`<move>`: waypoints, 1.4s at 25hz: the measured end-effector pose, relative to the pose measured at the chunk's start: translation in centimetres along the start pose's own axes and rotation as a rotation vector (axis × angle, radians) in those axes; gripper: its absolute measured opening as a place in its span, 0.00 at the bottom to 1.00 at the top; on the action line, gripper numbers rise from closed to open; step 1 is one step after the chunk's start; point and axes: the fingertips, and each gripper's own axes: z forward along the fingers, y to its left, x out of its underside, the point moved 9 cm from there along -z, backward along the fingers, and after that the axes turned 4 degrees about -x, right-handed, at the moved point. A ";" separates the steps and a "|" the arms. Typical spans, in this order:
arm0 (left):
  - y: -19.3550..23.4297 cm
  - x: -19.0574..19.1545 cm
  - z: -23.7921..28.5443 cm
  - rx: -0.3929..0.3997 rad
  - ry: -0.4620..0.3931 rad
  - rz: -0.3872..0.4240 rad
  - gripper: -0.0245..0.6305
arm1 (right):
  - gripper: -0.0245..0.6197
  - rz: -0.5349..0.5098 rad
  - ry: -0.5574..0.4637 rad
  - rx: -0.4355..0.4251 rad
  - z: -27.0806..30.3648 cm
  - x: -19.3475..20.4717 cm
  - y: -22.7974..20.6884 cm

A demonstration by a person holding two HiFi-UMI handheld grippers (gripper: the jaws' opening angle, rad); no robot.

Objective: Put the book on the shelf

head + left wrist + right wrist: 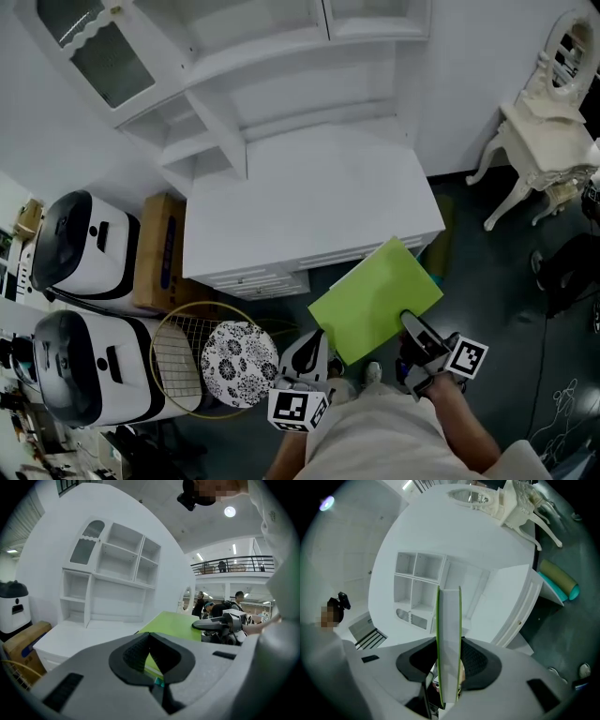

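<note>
A lime-green book [375,298] is held flat in front of the white desk [309,197], with my right gripper [412,330] shut on its near corner. In the right gripper view the book [449,634] stands edge-on between the pads, which press on both covers. The white shelf unit [281,94] with open compartments stands at the back of the desk; it also shows ahead as the shelf unit [419,585] and the shelf unit [117,573]. My left gripper [314,349] hangs beside the book's left corner, jaws shut and empty. The book [176,624] lies just beyond them.
A white dressing table [539,131] stands at the right. Left of the desk are a cardboard box [159,248] and two white-and-black appliances [80,244]. A wire basket [187,361] with a patterned disc sits near my feet. A rolled green mat [558,576] leans by the desk.
</note>
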 end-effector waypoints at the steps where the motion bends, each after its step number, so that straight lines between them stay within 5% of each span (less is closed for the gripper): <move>1: 0.7 -0.2 0.5 0.006 -0.001 0.002 0.04 | 0.28 0.003 -0.007 0.004 0.6 -0.1 0.0; 22: 14.0 -5.4 7.1 0.117 -0.026 0.046 0.04 | 0.28 -0.015 -0.088 0.007 15.0 0.3 0.7; 35: 17.9 -6.3 10.2 0.126 -0.006 0.048 0.04 | 0.28 -0.008 -0.115 0.003 19.7 -1.5 0.2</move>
